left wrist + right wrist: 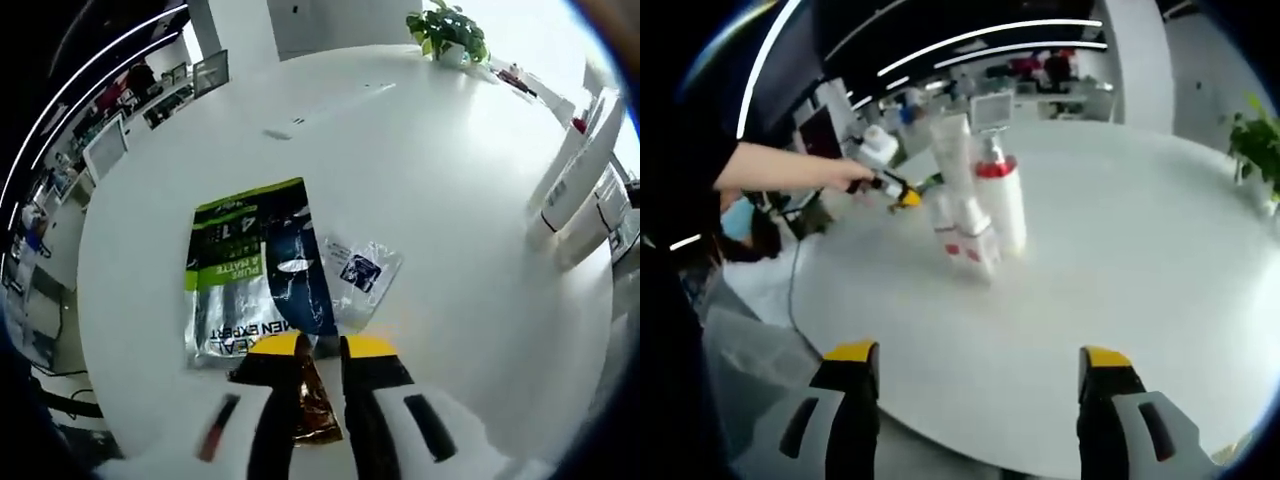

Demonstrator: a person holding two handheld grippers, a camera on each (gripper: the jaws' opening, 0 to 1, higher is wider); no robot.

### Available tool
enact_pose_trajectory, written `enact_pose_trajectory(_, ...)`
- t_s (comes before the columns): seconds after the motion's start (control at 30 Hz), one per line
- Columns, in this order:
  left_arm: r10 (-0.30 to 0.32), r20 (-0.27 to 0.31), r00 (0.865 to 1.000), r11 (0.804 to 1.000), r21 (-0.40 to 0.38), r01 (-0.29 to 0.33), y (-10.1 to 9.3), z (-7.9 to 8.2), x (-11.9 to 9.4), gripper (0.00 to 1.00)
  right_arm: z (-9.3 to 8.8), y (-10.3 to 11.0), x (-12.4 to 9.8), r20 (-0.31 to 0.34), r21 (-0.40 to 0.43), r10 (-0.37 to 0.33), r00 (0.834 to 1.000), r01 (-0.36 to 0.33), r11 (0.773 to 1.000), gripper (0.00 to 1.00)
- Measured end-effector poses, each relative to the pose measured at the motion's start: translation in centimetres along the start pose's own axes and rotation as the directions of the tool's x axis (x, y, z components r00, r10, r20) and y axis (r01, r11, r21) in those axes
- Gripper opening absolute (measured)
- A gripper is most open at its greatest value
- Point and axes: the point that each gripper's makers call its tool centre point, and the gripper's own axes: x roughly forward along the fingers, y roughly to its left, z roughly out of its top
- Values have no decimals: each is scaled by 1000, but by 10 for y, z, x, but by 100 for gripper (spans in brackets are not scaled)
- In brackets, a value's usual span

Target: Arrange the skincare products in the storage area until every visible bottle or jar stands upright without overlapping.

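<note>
A green, white and blue skincare packet (250, 270) lies flat on the round white table (440, 180), just ahead of my left gripper (320, 348). Its jaws stand close together, shut on a shiny brown sachet (316, 405). A small clear sachet (360, 268) lies beside the packet. White tubes and bottles (572, 175) stand upright at the right edge. In the right gripper view the same cluster shows mid-table: a tall white tube (952, 150), a white bottle with a red collar (1000, 200) and a short tube (968, 245). My right gripper (978, 358) is open and holds nothing, short of them.
A potted plant (448, 35) stands at the table's far side. A person's arm (780, 168) holds the left gripper (902, 195) at the table's far left. Office desks and monitors (110, 140) lie beyond the table (1120, 260).
</note>
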Motion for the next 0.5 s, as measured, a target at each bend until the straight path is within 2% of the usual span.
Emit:
enact_pose_trajectory(0.1, -41, -13, 999, 999, 3, 41, -5, -1, 0, 5, 0, 0, 0, -1, 3, -1, 1000, 1, 1000, 84)
enact_pose_trajectory(0.23, -54, -38, 998, 998, 11, 54, -7, -1, 1, 0, -1, 0, 1, -5, 2, -2, 1000, 2, 1000, 84)
enact_pose_trajectory(0.37, -70, -52, 996, 998, 0, 70, -5, -1, 0, 0, -1, 0, 1, -6, 3, -4, 1000, 4, 1000, 84)
enact_pose_trajectory(0.5, -87, -71, 994, 993, -90, 81, -3, -2, 0, 0, 0, -1, 1, -6, 1, -5, 1000, 5, 1000, 84)
